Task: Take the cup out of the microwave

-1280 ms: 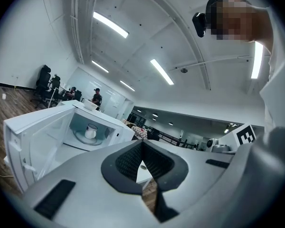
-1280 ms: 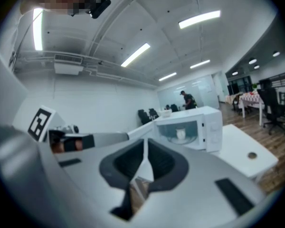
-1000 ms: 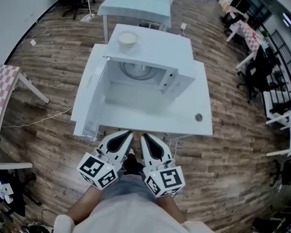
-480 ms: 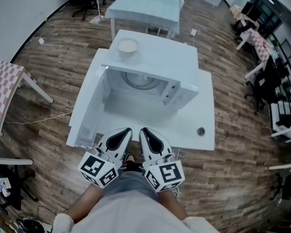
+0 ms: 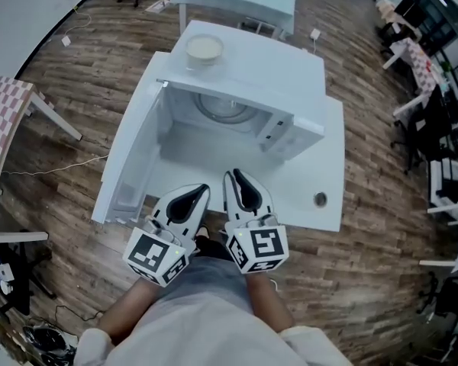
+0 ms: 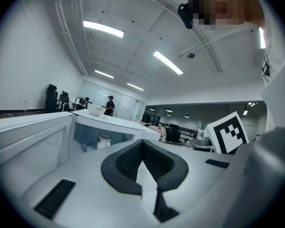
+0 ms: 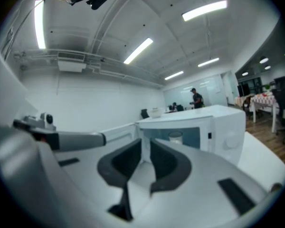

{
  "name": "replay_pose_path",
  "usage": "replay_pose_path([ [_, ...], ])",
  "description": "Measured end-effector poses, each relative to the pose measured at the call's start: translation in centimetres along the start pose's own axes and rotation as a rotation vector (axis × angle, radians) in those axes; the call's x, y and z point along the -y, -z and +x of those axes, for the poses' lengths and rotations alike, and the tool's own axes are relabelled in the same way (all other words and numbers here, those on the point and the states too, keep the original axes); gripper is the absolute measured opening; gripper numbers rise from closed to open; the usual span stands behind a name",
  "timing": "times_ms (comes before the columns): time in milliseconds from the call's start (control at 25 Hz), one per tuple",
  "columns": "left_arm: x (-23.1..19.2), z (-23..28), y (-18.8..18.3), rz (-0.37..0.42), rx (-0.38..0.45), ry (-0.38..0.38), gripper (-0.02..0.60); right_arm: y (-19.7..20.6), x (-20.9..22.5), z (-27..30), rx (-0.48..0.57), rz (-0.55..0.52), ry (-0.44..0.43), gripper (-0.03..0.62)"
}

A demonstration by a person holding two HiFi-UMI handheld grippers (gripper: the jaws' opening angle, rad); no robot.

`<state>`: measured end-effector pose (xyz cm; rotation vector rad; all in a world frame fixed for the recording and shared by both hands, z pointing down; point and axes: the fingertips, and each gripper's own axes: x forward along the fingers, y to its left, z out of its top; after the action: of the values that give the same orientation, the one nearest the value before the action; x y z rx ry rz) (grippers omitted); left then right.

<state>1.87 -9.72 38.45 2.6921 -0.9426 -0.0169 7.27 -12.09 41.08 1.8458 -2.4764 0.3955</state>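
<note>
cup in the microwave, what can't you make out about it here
- Left gripper view: cup tiny, base behind the left gripper; handle unclear.
- Right gripper view: cup blurred; contents can't be told.
- Head view: cup unseen, hidden under the microwave roof.

Facing the open microwave (image 5: 267, 67) mouth across a bare table (image 5: 206, 172) strip — finding passage straight in, between door (image 5: 133, 158) swung out left and control panel (image 5: 284, 133) walling the right.
</note>
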Motion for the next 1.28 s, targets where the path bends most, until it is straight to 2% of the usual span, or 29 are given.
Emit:
replay_pose_path([
  [80,0.1,0.6,0.1,0.016,-0.007,0.009,0.015,0.5,1.2,0.7,-0.005,0.012,0.021,0.065],
  [240,-0.3,1.6,-0.2,-0.004,-0.007,0.022,0.015,1.3,2.8,3.0,-0.002,0.012,0.041,0.101],
  [440,-1.3,2.6,-0.3,0.065,-0.015,-0.009,0.015,2.0,4.4,6.6,0.032,-0.021,0.051,0.129],
  [600,-2.6,3.3,-0.5,0.024,-0.007,-0.017,0.015,3.0,5.4,9.5,0.022,-0.058,0.07,0.147],
  [760,-3.6,3.8,-0.7,0.054,-0.011,-0.031,0.015,3.9,6.5,11.6,-0.003,-0.076,0.092,0.161],
  [1000,-4.7,4.8,-0.4,0.019,-0.028,-0.032,0.015,4.7,8.3,13.8,-0.022,-0.071,0.121,0.175],
  [1280,-5.5,5.6,-0.5,0.022,-0.047,-0.031,0.015,5.8,9.8,15.9,-0.042,-0.062,0.144,0.189],
])
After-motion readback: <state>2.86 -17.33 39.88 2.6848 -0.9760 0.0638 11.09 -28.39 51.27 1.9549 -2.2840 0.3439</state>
